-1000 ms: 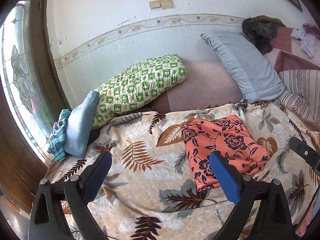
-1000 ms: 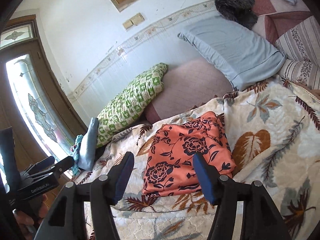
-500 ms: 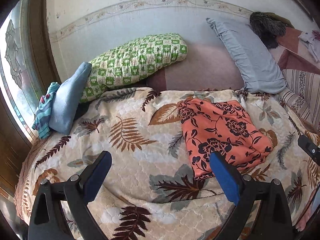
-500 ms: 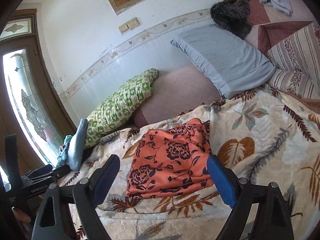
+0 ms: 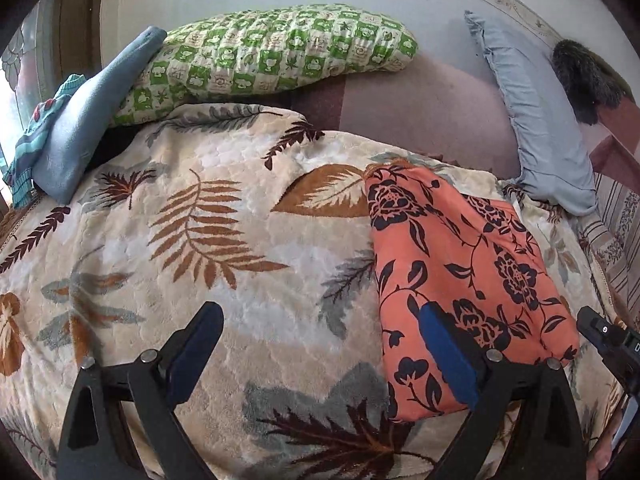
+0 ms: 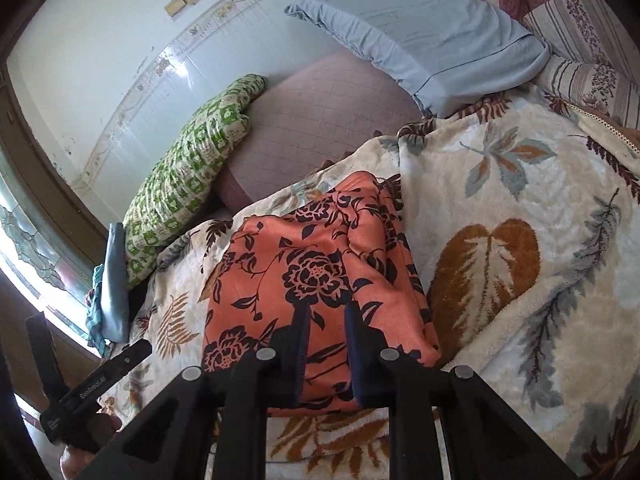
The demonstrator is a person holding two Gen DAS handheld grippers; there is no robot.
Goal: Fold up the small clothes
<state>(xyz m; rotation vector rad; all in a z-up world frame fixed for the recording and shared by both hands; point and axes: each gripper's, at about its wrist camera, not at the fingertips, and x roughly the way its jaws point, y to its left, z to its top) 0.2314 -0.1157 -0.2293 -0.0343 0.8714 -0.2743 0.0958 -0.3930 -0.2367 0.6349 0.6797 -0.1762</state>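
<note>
**Right gripper closes in over the folded cloth; left gripper spread wide beside it**

The orange cloth [image 6: 320, 276] with dark flowers lies folded on the leaf-print blanket [image 6: 520, 208]. It sits straight ahead of the right gripper [image 6: 327, 340] and under its tips. That gripper's jaws have just been closing and now stand narrow, with only a slim strip of the orange fabric showing between the two blue pads [image 6: 301, 344]. Whether the pads already pinch a fold of cloth or merely hang above it cannot be told from this view.

The left gripper [image 5: 320, 344] stands released, its jaws wide apart. Its right pad [image 5: 444, 356] overlaps the near left edge of the cloth [image 5: 460, 276]; its left pad is over bare blanket [image 5: 240, 300]. Nothing is gripped between them. The cloth lies ahead and to the right of this gripper.

Beyond both grippers, at the far edge of the blanket, a green checked pillow [image 5: 272, 56] leans by the wall, with a blue pillow [image 5: 536, 120] to its right. Far left of the left gripper lies a pale blue garment [image 5: 84, 120].

Part of the other handle shows at the edge of each view, and in the right view a hand [image 6: 86, 444] is around it.
</note>
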